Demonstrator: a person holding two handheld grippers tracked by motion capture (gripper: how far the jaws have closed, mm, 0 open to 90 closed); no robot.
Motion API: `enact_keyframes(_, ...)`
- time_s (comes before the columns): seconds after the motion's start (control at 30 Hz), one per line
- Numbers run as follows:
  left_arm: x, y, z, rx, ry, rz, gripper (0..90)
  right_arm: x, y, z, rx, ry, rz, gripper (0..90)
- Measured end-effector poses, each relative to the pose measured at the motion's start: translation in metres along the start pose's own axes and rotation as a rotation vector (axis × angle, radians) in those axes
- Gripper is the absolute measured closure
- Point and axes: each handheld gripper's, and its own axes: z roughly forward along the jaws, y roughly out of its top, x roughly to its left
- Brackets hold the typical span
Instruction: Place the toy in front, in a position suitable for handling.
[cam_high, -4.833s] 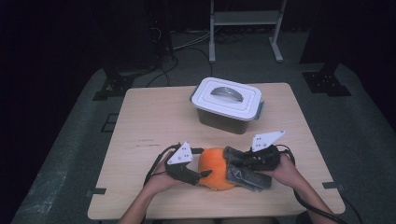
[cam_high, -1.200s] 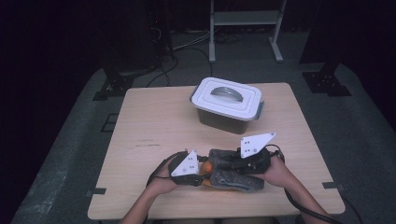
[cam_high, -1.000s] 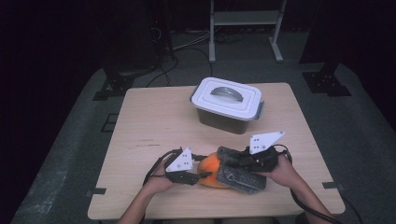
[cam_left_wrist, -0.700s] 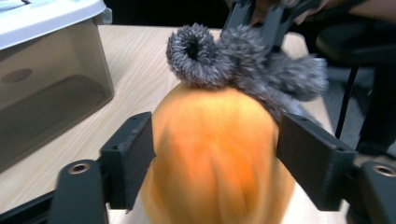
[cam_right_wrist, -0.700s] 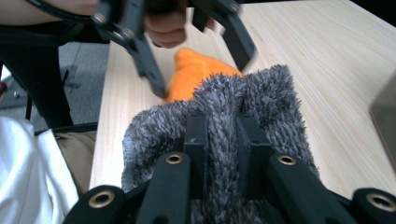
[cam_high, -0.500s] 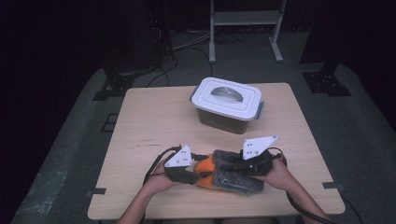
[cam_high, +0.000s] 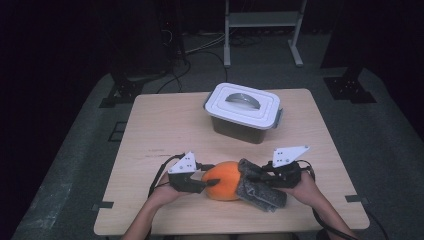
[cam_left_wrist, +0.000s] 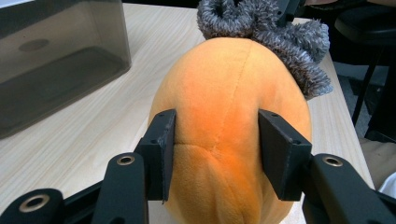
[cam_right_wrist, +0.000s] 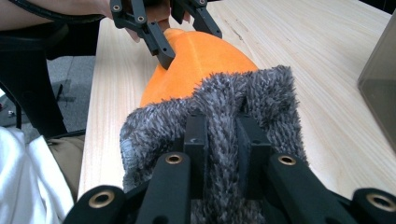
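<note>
Compared with half a second earlier, more of the round orange plush toy (cam_high: 224, 180) shows between the tools, near the front edge of the pale wooden surface (cam_high: 165, 130). Left tool (cam_left_wrist: 215, 140) has just been closing, its black jaws pressing the toy's smooth, seamed sides. Right tool (cam_right_wrist: 223, 140) is clamped on the toy's shaggy grey yarn tuft (cam_right_wrist: 243, 102). Behind stands a smoky plastic box with a white lid (cam_high: 245, 112).
</note>
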Motion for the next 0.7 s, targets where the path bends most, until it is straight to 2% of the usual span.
enact_keyframes(0.17, 0.003, -0.003, -0.002, -0.009, -0.004, -0.019, 49.8, 0.005, 0.014, 0.002, -0.029, 0.008, -0.038, 75.9)
enact_keyframes(0.27, 0.005, -0.005, -0.003, -0.006, -0.004, -0.026, 49.7, 0.006, 0.017, 0.008, -0.016, 0.005, -0.054, 75.9)
enact_keyframes(0.33, 0.006, -0.007, -0.004, -0.012, -0.006, -0.031, 49.7, 0.004, 0.013, 0.009, -0.02, 0.008, -0.04, 75.9)
enact_keyframes(0.43, 0.009, -0.009, -0.005, -0.014, -0.008, -0.048, 49.2, -0.002, 0.002, 0.006, -0.024, 0.002, 0.005, 75.9)
enact_keyframes(0.57, 0.01, -0.009, -0.005, -0.013, -0.009, -0.049, 49.1, -0.01, -0.019, 0.004, -0.003, -0.007, 0.067, 75.8)
enact_keyframes(0.7, 0.009, -0.011, -0.005, -0.018, -0.006, -0.052, 48.7, -0.013, -0.022, -0.001, 0.017, -0.022, 0.078, 75.9)
